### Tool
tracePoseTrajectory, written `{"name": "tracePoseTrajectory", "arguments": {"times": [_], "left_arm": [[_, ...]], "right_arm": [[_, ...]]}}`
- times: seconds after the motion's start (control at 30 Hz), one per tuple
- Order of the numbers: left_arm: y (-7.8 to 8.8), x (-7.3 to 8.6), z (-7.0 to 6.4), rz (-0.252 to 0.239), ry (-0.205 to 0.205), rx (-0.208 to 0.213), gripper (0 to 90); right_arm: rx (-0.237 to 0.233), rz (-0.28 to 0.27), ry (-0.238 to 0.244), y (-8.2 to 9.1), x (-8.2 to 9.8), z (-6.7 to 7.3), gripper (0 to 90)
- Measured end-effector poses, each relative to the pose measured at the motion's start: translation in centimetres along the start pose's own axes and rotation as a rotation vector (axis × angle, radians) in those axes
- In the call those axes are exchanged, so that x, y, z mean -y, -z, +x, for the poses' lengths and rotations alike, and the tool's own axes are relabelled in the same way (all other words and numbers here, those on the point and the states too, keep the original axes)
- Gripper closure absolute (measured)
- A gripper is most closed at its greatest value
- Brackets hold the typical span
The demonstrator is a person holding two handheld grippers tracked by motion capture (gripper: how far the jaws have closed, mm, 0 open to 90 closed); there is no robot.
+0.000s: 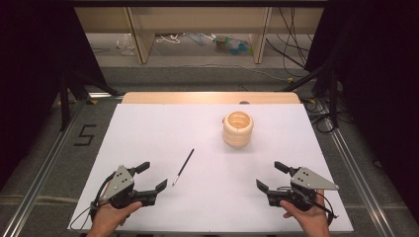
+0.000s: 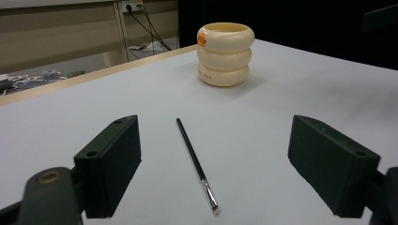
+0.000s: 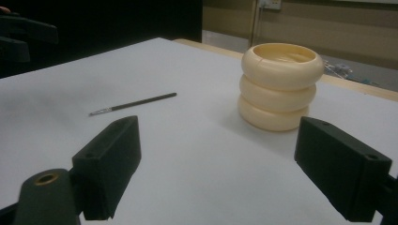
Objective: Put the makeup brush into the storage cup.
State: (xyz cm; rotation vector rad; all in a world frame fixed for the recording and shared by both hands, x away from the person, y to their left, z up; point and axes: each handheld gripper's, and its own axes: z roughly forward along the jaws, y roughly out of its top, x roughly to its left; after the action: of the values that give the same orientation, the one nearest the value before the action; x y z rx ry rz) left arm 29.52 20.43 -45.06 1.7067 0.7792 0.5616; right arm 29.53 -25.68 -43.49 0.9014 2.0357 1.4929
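A thin black brush (image 1: 183,166) lies flat on the white table (image 1: 148,128), its silver ferrule and bristle tip toward the near edge. A cream ribbed cup (image 1: 237,129) stands upright behind it to the right. My left gripper (image 1: 151,177) rests open near the front left, its jaws just left of the brush tip. The brush (image 2: 196,163) lies between and ahead of the open jaws, the cup (image 2: 225,54) farther off. My right gripper (image 1: 271,176) is open at the front right, empty. Ahead of it stand the cup (image 3: 280,86) and, to the left, the brush (image 3: 133,103).
A wooden strip (image 1: 210,98) runs along the table's far edge. Beyond it are wooden table legs (image 1: 141,34) and cables on the floor. Metal rails (image 1: 360,173) flank the table on both sides.
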Motion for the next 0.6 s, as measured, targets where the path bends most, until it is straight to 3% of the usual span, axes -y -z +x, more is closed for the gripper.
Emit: {"name": "tracePoseTrajectory", "arguments": {"times": [0.07, 0.1, 0.2, 0.43, 0.5, 0.53, 0.6], "left_arm": [[0.00, 0.00, 0.00, 0.000, 0.000, 0.000, 17.3], [0.00, 0.00, -0.03, 0.000, -0.001, 0.001, 17.3], [0.04, 0.00, -0.05, 0.003, -0.003, 0.002, 17.3], [0.00, 0.02, -0.06, 0.005, -0.003, 0.002, 17.3], [0.00, 0.01, -0.06, 0.006, -0.002, 0.002, 17.3], [0.00, 0.01, -0.06, 0.006, -0.002, 0.002, 17.3], [0.01, 0.00, -0.07, 0.006, -0.003, 0.003, 17.3]], "right_arm": [[0.010, 0.019, 0.008, 0.15, -0.08, 0.02, 16.1], [0.019, 0.001, 0.002, 0.05, -0.02, 0.07, 16.1], [0.003, 0.021, 0.013, 0.07, -0.04, -0.06, 16.1], [0.015, 0.020, 0.013, 0.05, -0.05, 0.08, 16.5], [0.027, 0.008, 0.041, 0.04, -0.08, -0.12, 16.5], [0.016, 0.028, 0.018, 0.11, -0.06, 0.02, 16.5], [0.022, 0.029, 0.018, 0.10, -0.06, 0.06, 16.5]]}}
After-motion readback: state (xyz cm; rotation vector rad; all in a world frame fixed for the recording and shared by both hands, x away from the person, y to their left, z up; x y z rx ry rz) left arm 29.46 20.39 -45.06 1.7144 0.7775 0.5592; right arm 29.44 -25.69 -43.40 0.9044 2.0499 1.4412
